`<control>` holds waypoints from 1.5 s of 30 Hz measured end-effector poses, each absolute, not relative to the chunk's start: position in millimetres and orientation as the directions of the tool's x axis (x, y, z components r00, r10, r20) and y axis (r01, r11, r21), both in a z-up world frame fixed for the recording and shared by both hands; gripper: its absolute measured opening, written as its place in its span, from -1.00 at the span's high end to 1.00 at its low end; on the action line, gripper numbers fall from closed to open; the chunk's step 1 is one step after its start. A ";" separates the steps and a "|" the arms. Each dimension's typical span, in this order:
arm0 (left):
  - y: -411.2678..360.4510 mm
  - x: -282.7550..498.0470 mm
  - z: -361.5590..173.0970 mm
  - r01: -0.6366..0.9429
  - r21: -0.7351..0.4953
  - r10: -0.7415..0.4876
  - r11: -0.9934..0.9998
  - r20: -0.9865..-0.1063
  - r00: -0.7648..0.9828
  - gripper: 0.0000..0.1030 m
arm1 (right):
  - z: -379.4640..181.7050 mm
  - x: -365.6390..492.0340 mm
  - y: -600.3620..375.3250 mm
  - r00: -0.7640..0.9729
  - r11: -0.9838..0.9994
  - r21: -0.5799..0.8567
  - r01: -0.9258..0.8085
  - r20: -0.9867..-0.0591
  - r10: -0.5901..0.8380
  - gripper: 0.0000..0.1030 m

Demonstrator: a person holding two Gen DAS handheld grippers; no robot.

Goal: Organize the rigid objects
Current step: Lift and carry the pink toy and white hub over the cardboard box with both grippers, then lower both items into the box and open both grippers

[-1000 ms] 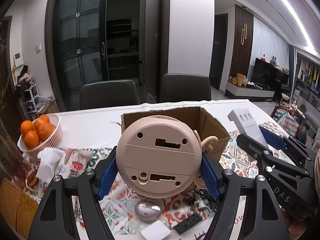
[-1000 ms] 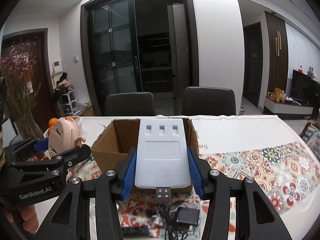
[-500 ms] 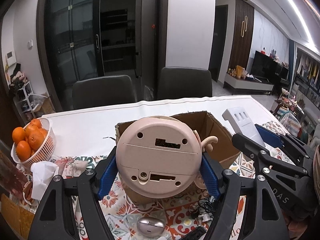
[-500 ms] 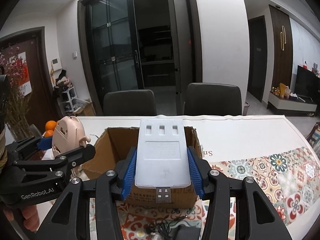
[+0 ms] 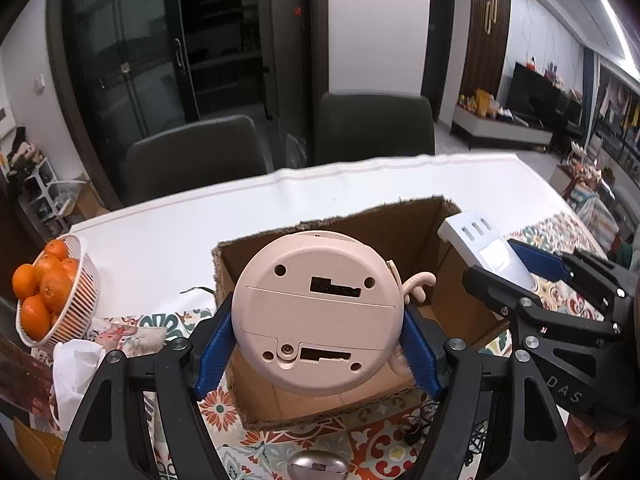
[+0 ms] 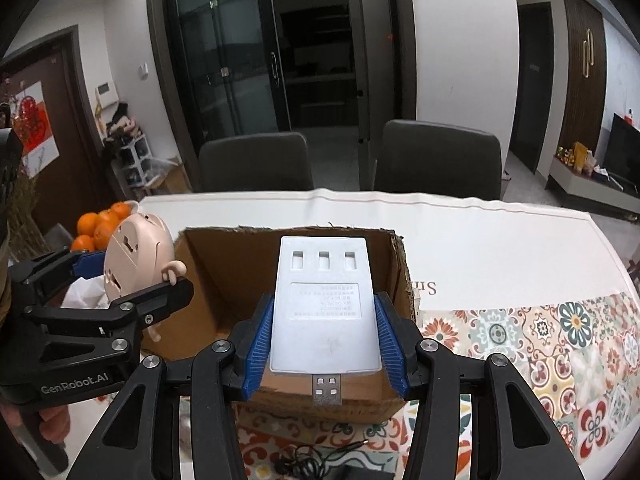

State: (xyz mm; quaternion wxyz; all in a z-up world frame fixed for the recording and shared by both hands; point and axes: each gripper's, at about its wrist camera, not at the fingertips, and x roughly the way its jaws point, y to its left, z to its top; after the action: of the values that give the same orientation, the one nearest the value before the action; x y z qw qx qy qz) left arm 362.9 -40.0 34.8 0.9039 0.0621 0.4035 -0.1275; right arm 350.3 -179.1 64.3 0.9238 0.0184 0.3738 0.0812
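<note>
My left gripper (image 5: pixel 316 350) is shut on a round pink toy-like device (image 5: pixel 318 312), its flat underside facing the camera, held above the near part of an open cardboard box (image 5: pixel 352 222). My right gripper (image 6: pixel 324 350) is shut on a flat white USB device (image 6: pixel 324 312) with its plug (image 6: pixel 327 389) pointing back at me, over the same box (image 6: pixel 224 272). In the left wrist view the right gripper (image 5: pixel 516 276) and its white device (image 5: pixel 478 242) hang at the box's right side. In the right wrist view the left gripper (image 6: pixel 120 276) holds the pink device (image 6: pixel 134 254) at the box's left edge.
A white basket of oranges (image 5: pixel 52 292) stands left on the white table (image 5: pixel 200 236), with crumpled tissue (image 5: pixel 76 364) by it. A patterned cloth (image 6: pixel 560 344) covers the near table. A silver mouse (image 5: pixel 318 466) and black cables (image 6: pixel 304 460) lie before the box. Two dark chairs (image 6: pixel 436 160) stand behind.
Both grippers have moved forward with their loads, from short of the box to over it. The box now fills more of both views; the small items on the cloth slid out below.
</note>
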 end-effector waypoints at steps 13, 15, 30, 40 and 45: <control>-42.3 383.1 14.2 0.270 0.013 -0.148 0.963 -0.811 0.566 -0.57 | 43.8 370.6 -184.5 0.618 0.984 0.100 -0.147 -0.767 0.170 0.00; -43.2 379.9 16.9 0.262 0.029 -0.136 0.965 -0.797 0.588 -0.66 | 44.6 367.2 -185.0 0.625 0.985 0.097 -0.140 -0.763 0.164 -0.01; -31.5 330.7 44.0 0.230 0.032 -0.136 0.973 -0.723 0.677 -0.78 | 77.6 324.9 -188.7 0.727 0.996 0.059 -0.068 -0.680 0.089 -0.24; -22.6 294.4 51.4 0.194 0.055 -0.107 0.979 -0.674 0.731 -0.97 | 96.0 288.5 -196.0 0.784 1.000 0.021 0.012 -0.621 0.004 -0.53; -19.8 275.3 48.2 0.169 0.080 -0.073 0.982 -0.668 0.741 -0.99 | 91.6 273.6 -196.0 0.781 0.999 0.025 0.029 -0.624 -0.006 -0.56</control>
State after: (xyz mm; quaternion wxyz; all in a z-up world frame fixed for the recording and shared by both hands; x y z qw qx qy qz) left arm 275.3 -19.8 48.2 0.9305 0.0680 0.3541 -0.0649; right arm 273.6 -196.0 91.6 0.9436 0.0167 0.3305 -0.0093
